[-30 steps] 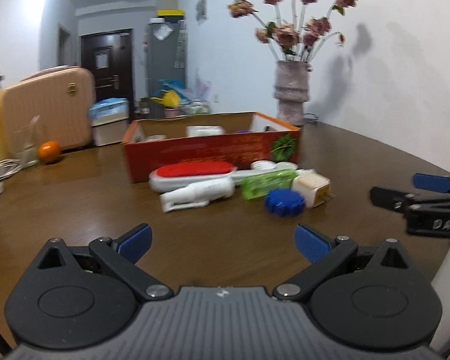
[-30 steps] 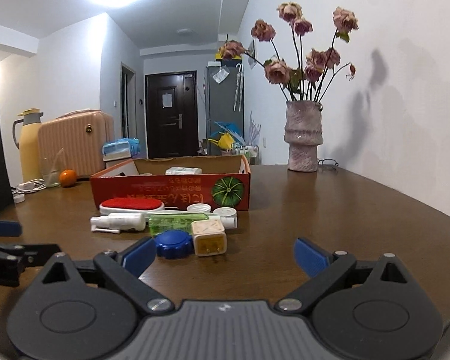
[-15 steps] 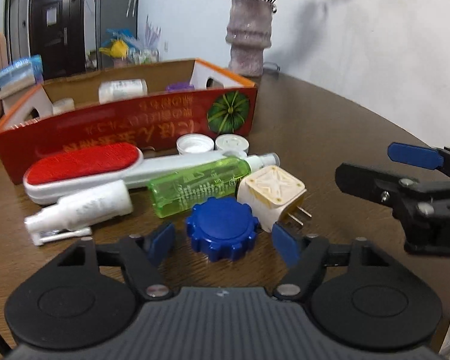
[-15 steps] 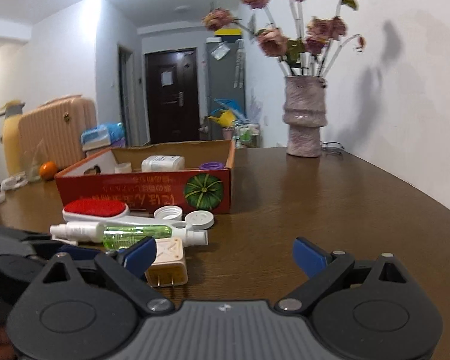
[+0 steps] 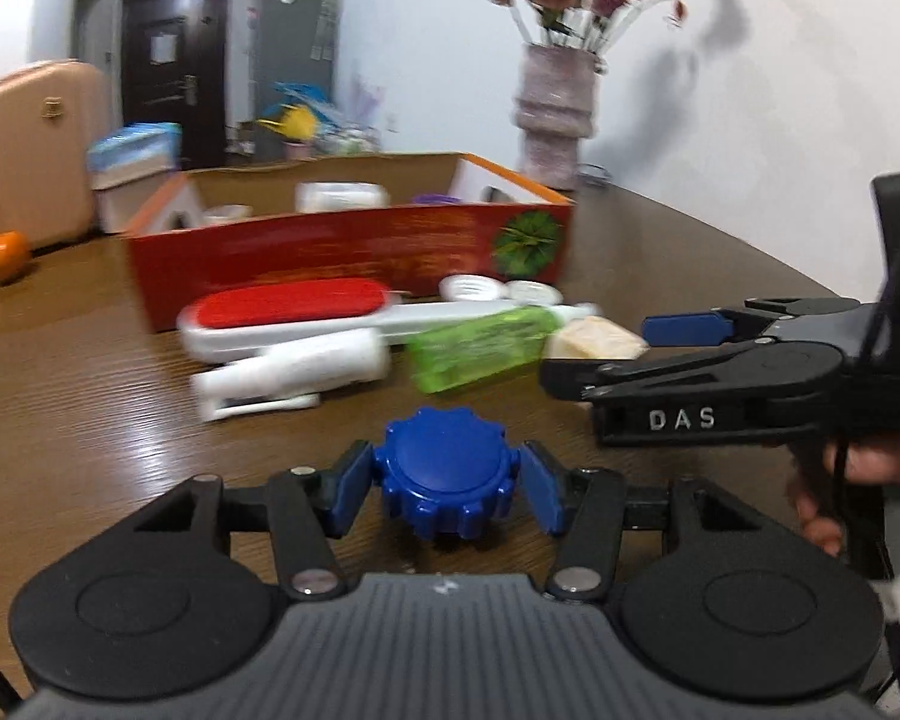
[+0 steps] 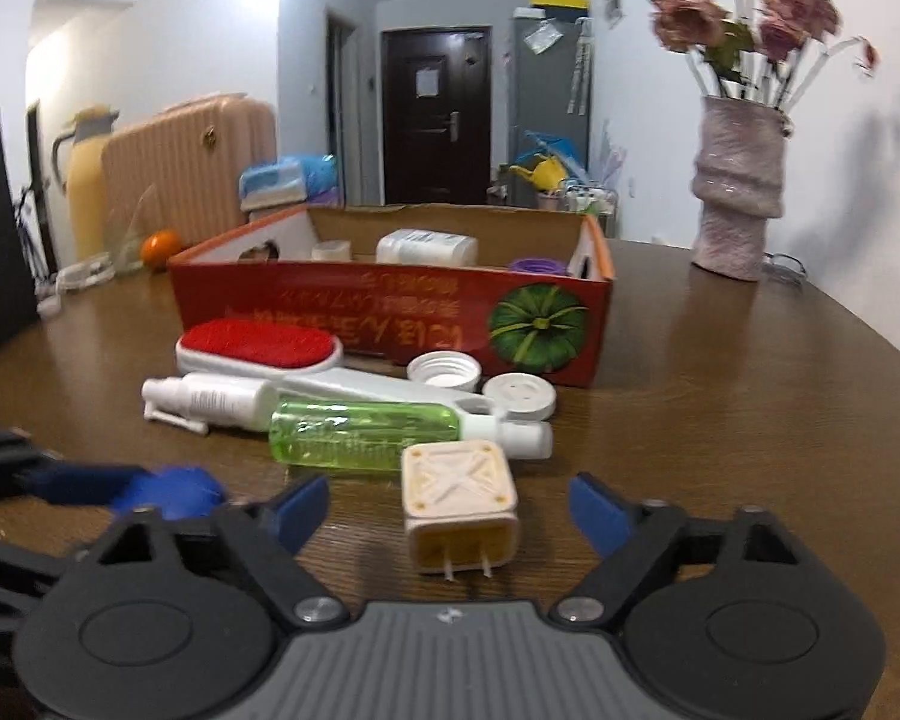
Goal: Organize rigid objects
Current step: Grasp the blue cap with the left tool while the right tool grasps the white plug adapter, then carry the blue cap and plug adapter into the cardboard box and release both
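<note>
Red cardboard box (image 6: 390, 312) sits mid-table (image 6: 720, 420), used as ref. Just in front of box: red-faced lint brush (image 6: 258, 348), white spray btl (image 6: 210, 399), green btl (image 6: 366, 435), two white caps (image 6: 444, 369). Nearer the cameras than those, blue ribbed cap (image 5: 444, 477) lies on the table w/ left gripper (image 5: 444, 489) around it, jaws closing, blue pads at or almost at its sides; contact not clear. Cream plug adapter (image 6: 459, 507), prongs toward cam, also in front of box, sits betw. right gripper (image 6: 450, 507) fingers, jaws closing but still spread, pads well apart from it. Inside box: white jar (image 6: 426, 247), purple lid (image 6: 537, 266).
</note>
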{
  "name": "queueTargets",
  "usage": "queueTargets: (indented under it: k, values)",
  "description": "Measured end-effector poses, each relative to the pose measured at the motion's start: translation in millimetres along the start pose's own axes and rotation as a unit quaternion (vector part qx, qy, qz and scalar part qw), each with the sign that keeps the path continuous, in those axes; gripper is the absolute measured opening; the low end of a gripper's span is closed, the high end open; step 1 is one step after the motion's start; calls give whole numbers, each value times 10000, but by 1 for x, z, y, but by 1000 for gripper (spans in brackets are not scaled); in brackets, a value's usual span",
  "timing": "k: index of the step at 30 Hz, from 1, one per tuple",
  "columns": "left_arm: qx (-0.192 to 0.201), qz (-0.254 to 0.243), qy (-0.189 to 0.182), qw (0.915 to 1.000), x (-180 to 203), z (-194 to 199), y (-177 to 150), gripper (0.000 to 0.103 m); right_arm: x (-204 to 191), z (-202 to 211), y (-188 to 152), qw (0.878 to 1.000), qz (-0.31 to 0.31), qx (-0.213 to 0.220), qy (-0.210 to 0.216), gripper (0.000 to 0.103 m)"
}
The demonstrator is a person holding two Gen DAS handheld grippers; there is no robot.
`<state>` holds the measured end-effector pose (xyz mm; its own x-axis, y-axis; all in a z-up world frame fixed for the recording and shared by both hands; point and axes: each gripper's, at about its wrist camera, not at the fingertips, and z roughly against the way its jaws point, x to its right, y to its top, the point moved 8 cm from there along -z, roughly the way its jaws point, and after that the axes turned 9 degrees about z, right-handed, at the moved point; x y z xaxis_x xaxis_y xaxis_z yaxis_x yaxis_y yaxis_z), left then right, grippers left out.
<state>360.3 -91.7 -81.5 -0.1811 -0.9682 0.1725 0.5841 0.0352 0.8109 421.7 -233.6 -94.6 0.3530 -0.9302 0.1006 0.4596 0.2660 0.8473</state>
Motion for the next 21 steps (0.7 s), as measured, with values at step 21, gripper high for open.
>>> queueTargets:
  k: [21]
  values:
    - [880,466,82,9950,-48,132,-12,55,-45,79,-26,9983,-330,136,-451,38]
